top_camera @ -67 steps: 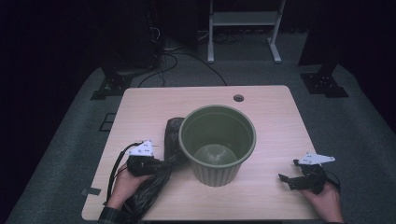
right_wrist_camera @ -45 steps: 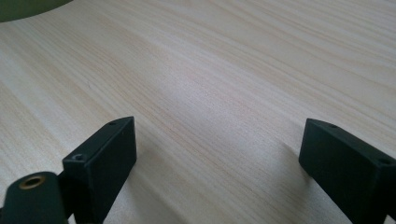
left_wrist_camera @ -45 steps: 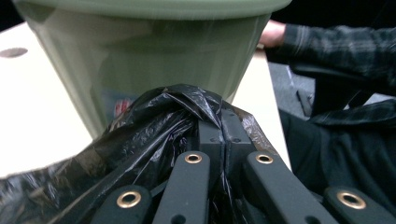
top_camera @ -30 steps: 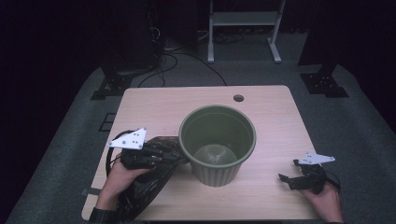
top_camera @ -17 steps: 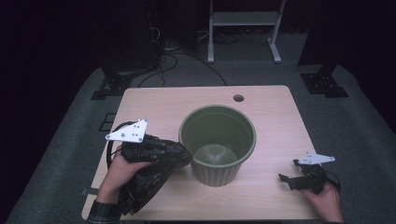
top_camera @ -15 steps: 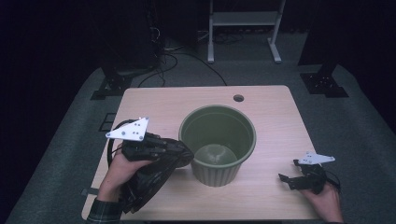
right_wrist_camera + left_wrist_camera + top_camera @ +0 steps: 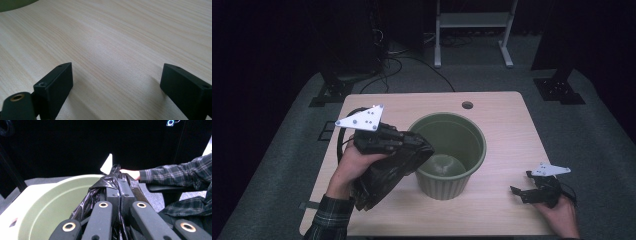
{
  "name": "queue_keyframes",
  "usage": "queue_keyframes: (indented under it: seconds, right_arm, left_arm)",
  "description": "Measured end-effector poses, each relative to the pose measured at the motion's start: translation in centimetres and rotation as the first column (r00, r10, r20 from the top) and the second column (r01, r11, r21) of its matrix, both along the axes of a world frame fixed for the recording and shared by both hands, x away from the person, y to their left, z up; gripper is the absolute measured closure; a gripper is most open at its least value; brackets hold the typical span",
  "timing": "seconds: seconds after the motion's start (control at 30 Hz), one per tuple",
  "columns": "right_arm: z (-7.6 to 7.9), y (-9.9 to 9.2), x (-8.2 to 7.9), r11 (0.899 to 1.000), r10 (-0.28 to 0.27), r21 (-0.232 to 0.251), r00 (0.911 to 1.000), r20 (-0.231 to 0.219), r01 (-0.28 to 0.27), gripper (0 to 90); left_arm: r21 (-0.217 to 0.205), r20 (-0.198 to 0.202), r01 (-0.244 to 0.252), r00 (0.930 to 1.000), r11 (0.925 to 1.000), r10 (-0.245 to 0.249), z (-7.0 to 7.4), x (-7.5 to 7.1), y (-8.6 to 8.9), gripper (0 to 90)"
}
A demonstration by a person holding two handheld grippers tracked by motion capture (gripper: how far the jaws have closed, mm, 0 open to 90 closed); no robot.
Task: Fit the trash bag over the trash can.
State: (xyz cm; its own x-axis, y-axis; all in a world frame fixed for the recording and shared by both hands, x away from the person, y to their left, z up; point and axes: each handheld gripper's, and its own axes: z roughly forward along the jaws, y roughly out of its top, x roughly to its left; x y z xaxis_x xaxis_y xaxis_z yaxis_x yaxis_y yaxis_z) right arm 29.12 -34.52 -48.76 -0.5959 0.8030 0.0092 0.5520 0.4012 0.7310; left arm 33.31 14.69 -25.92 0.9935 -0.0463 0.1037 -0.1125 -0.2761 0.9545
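I hold the left tongs (image 7: pixel 404 142) clenched on a crumpled, glossy black bag (image 7: pixel 384 172) beside the green pot's (image 7: pixel 452 185) rim; my right tongs (image 7: pixel 524 192) rest released on bare table (image 7: pixel 502 125).

No text, label, brand, number or sign can be read on anything in these views.

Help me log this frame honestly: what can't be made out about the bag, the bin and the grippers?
- Black bag: whether it has an opening, high view; it hangs crumpled.
- Left gripper pads: left gripper view, plastic covers them.
- Green bin floor: high view, partly behind bag and near wall.
- Right gripper: jaw gap too small in high view.
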Motion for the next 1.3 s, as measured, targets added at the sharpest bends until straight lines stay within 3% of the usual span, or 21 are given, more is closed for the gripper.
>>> queue_keyframes:
  seconds: [0.37, 0.77, 1.3]
  right_arm:
    - [0.0, 0.0, 0.0, 1.000, 0.002, 0.000, 1.0000, -0.001, -0.002, 9.8]
    - [0.0, 0.0, 0.0, 1.000, 0.002, 0.000, 1.0000, 0.000, -0.002, 9.8]
    - [0.0, 0.0, 0.0, 1.000, 0.001, 0.000, 1.0000, 0.000, -0.001, 9.8]
  left_arm:
    - [-0.052, -0.014, 0.029, 0.9995, 0.9982, -0.030, 1.6, 2.1, -2.8, 88.7]
    - [-0.100, -0.011, 0.092, 0.9956, 0.9908, -0.093, 3.7, 3.6, -6.1, 88.7]
    - [-0.120, -0.006, 0.150, 0.9884, 0.9813, -0.152, 5.5, 4.5, -10.0, 88.7]
